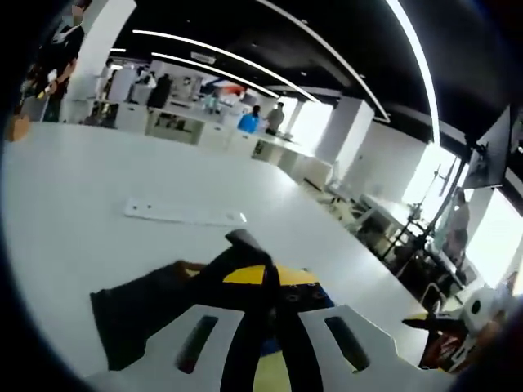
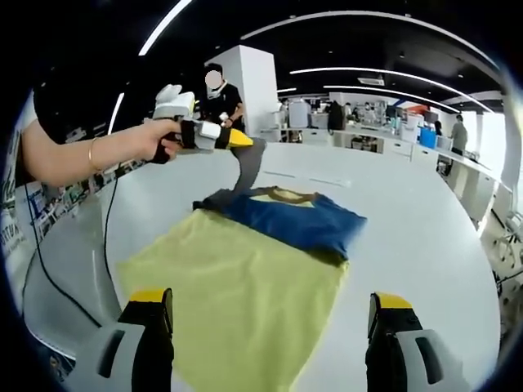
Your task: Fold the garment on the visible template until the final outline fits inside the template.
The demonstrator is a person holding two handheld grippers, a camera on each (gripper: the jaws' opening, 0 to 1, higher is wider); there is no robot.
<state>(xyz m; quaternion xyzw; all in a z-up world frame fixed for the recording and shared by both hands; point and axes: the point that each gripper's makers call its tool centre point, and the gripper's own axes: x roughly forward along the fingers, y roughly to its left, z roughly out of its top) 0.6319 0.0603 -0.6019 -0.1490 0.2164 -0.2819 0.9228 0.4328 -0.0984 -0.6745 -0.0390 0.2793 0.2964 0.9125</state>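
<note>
step: mid-fold – garment (image 2: 282, 216) is blue w/ a dark sleeve; its folded body lies on the far part of the yellow template (image 2: 237, 302), sleeve drawn up off it
garment pos: on the white table (image 2: 441, 245), mid-table, toward the far edge as seen in right gripper view; collar faces away; blue body looks within the template outline, dark sleeve runs past the template's far-left corner
left gripper: (image 2: 237, 140) held in a person's hand (image 2: 159, 139), raised over the template's far-left corner – jaws pinched tight on the dark sleeve (image 1: 245, 269), cloth hangs from the tips down to the garment
right gripper: (image 2: 274, 327) low at the near edge of the template, jaws spread wide, nothing between them
table extras: thin white strip (image 1: 184, 214) lying flat beyond the garment in left gripper view, well apart from it
next (judgement): carry the sleeve inward over the blue body, lay it flat, release – must land inside the yellow outline; right gripper free to pin or smooth the body
</note>
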